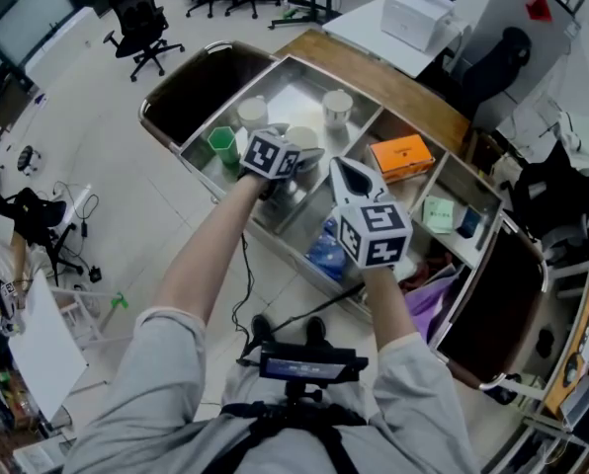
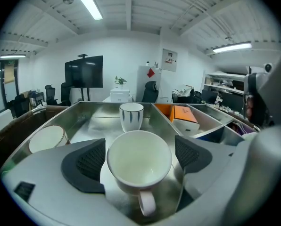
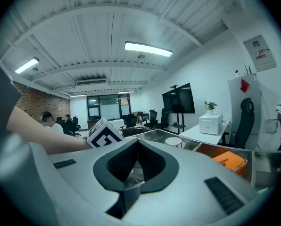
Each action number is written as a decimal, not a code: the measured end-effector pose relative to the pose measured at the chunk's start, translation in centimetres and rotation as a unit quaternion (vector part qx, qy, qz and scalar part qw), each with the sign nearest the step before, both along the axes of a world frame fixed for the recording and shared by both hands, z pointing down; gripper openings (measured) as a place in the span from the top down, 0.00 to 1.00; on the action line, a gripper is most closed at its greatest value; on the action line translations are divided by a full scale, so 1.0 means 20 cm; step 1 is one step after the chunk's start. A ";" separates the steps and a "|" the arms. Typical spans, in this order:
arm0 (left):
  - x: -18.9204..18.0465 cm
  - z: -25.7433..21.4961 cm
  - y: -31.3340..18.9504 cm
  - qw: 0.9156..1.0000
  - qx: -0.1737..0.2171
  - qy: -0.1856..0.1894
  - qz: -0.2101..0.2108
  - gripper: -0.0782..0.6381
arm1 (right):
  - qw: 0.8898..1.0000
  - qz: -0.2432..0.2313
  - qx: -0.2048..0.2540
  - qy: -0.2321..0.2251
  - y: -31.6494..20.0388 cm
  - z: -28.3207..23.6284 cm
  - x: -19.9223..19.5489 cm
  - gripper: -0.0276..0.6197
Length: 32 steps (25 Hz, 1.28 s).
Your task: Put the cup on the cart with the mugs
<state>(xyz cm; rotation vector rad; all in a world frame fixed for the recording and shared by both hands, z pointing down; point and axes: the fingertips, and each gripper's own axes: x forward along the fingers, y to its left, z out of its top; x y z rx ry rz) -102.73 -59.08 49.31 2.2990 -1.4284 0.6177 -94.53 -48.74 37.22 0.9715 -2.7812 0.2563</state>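
Observation:
A white cup (image 2: 139, 161) with its handle toward the camera stands on the cart's steel tray (image 2: 91, 121). My left gripper (image 2: 138, 158) is open around it, with a dark pad on each side and a narrow gap to the cup's wall. In the head view the left gripper (image 1: 296, 158) reaches into the tray (image 1: 304, 82), where the cup (image 1: 303, 137) shows just past it. A striped mug (image 2: 131, 116) and a plain white mug (image 2: 47, 138) stand further in. My right gripper (image 3: 136, 147) is shut with nothing in it and is held over the cart's near edge (image 1: 348, 174).
An orange box (image 1: 400, 155) lies in the compartment to the right, with small items in the ones beyond. A green cup (image 1: 222, 144) sits at the tray's left end. Office chairs and a white table with a printer stand behind the cart.

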 end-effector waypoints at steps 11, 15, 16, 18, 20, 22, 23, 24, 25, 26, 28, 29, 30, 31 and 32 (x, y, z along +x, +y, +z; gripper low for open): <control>-0.06 -0.11 0.05 0.998 0.028 -0.054 -0.007 0.26 | 1.000 -0.008 -0.002 -0.003 0.01 0.01 0.00 0.96; -0.10 -0.24 0.16 0.997 0.052 -0.059 -0.024 0.26 | 1.000 -0.019 -0.004 -0.011 0.04 0.00 0.00 0.96; -0.12 -0.27 0.19 0.996 0.061 -0.059 -0.031 0.26 | 1.000 -0.022 -0.004 -0.014 0.05 -0.01 0.00 0.96; -0.17 -0.36 0.27 0.994 0.079 -0.060 -0.046 0.26 | 0.999 -0.026 0.001 -0.019 0.07 -0.03 -0.01 0.96; -0.21 -0.46 0.38 0.992 0.100 -0.053 -0.058 0.30 | 1.000 -0.024 0.005 -0.020 0.10 -0.05 -0.01 0.96; -0.25 -0.54 0.54 0.989 0.124 -0.041 -0.074 0.42 | 1.000 -0.020 0.004 -0.018 0.15 -0.04 -0.01 0.96; -0.28 -0.57 0.61 0.986 0.137 -0.034 -0.085 0.50 | 1.000 -0.017 0.005 -0.016 0.18 -0.04 -0.01 0.96; -0.31 -0.60 0.69 0.984 0.150 -0.026 -0.095 0.59 | 1.000 -0.014 0.005 -0.015 0.21 -0.04 -0.01 0.96; -0.34 -0.63 0.77 0.981 0.162 -0.017 -0.104 0.66 | 1.000 -0.009 0.006 -0.014 0.25 -0.04 -0.01 0.95; -0.38 -0.64 0.84 0.979 0.170 -0.009 -0.113 0.73 | 1.000 -0.004 0.007 -0.014 0.28 -0.04 -0.01 0.96; -0.46 -0.62 1.00 0.976 0.176 0.000 -0.132 0.86 | 1.000 0.006 0.011 -0.012 0.36 -0.04 -0.02 0.96; -0.50 -0.60 1.07 0.974 0.175 0.004 -0.141 0.89 | 1.000 0.010 0.012 -0.009 0.40 -0.04 -0.03 0.96; -0.54 -0.58 1.15 0.974 0.173 0.008 -0.150 0.89 | 1.000 0.014 0.013 -0.006 0.45 -0.04 -0.04 0.96; -0.58 -0.55 1.22 0.973 0.168 0.012 -0.157 0.89 | 1.000 0.016 0.012 -0.004 0.50 -0.03 -0.05 0.96; -0.61 -0.52 1.28 0.973 0.164 0.014 -0.164 0.89 | 1.000 0.017 0.010 -0.002 0.54 -0.01 -0.05 0.95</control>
